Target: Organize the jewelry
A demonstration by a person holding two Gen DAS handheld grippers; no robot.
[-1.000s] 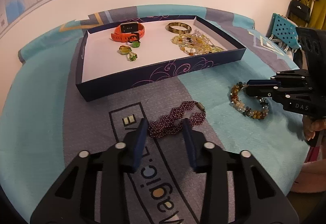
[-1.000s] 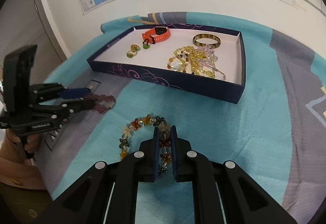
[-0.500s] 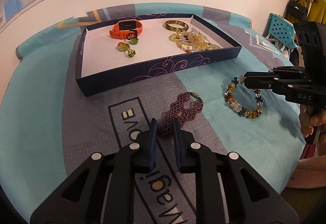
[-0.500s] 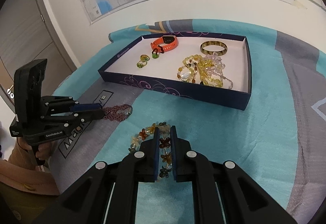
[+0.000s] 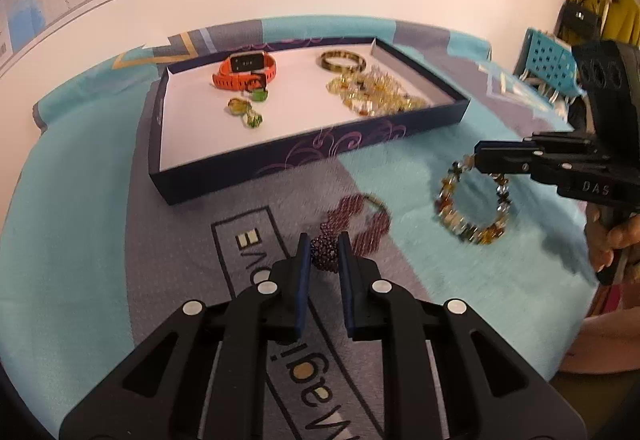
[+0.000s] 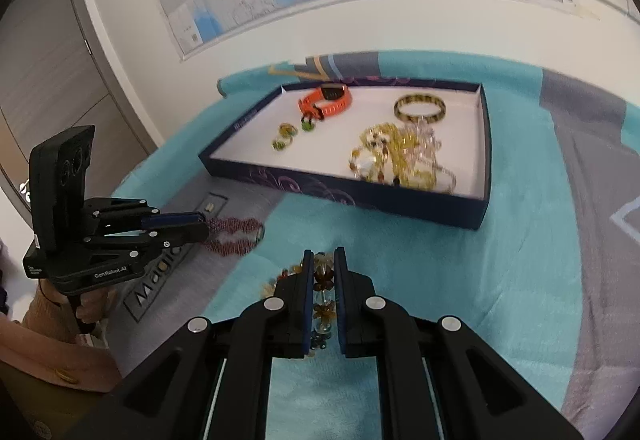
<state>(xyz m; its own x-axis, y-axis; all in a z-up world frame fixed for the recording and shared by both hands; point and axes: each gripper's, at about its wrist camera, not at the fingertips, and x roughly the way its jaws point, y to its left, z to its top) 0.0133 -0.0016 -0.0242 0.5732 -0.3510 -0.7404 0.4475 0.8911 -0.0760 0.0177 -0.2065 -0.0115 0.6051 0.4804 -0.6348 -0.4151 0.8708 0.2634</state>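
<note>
Jaws of the left gripper point(image 5: 323, 254) have just been closing and now pinch the near end of the purple bead bracelet point(image 5: 356, 224), whose far loop trails ahead of the tips on the cloth point(image 5: 80, 240). A second ago they stood wide around it. Right gripper point(image 6: 320, 272) stays clamped on the amber flower bracelet point(image 6: 322, 282); the navy tray point(image 6: 360, 196) lies beyond both.
</note>
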